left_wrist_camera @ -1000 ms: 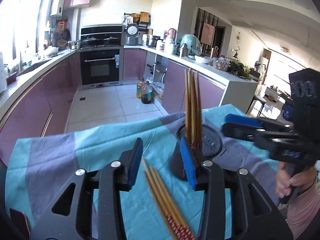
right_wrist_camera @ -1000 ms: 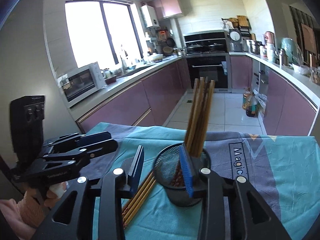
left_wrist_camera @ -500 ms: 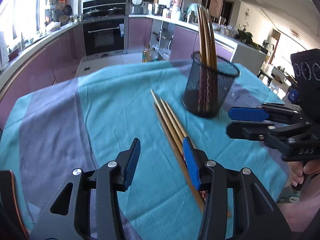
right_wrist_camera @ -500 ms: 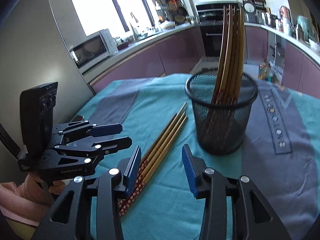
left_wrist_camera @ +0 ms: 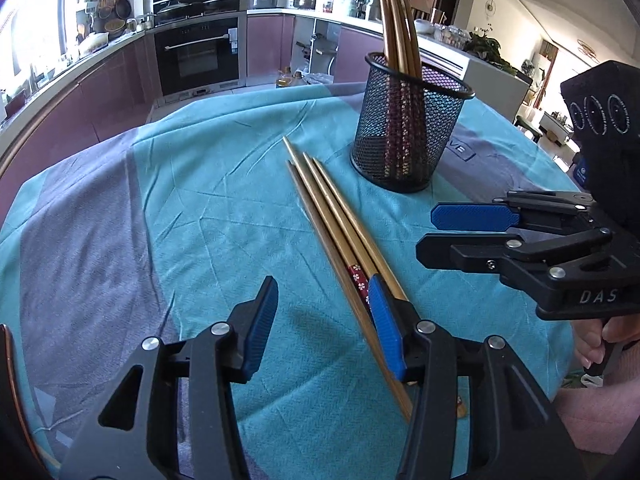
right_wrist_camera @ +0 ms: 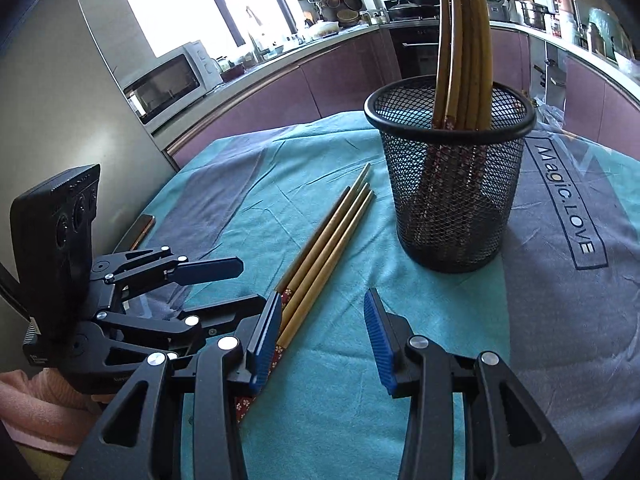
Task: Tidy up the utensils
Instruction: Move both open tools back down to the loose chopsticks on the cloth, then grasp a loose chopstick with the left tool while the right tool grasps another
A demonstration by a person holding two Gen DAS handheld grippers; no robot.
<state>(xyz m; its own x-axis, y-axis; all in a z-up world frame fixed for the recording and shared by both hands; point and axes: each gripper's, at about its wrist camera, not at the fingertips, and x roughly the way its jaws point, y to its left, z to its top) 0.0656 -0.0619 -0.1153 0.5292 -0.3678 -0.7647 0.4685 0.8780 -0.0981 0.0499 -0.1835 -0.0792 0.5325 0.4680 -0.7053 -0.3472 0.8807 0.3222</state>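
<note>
A black mesh cup (left_wrist_camera: 410, 132) (right_wrist_camera: 452, 184) stands upright on the teal and grey cloth and holds several wooden chopsticks. A bundle of loose chopsticks (left_wrist_camera: 336, 228) (right_wrist_camera: 328, 248) lies flat on the cloth beside the cup. My left gripper (left_wrist_camera: 324, 324) is open and empty, its right finger over the bundle's patterned ends. My right gripper (right_wrist_camera: 326, 336) is open and empty, its left finger over the same ends. Each gripper shows in the other's view, the right (left_wrist_camera: 472, 232) and the left (right_wrist_camera: 216, 280).
The round table's cloth (left_wrist_camera: 200, 200) drops off at the near and far edges. A phone (right_wrist_camera: 138, 232) lies at the cloth's left edge. Kitchen counters, an oven (left_wrist_camera: 198, 56) and a microwave (right_wrist_camera: 168, 80) stand well behind the table.
Both grippers have pulled back and dropped from the cup towards the near ends of the loose chopsticks. The cup now stands farther ahead. Jaws stay open.
</note>
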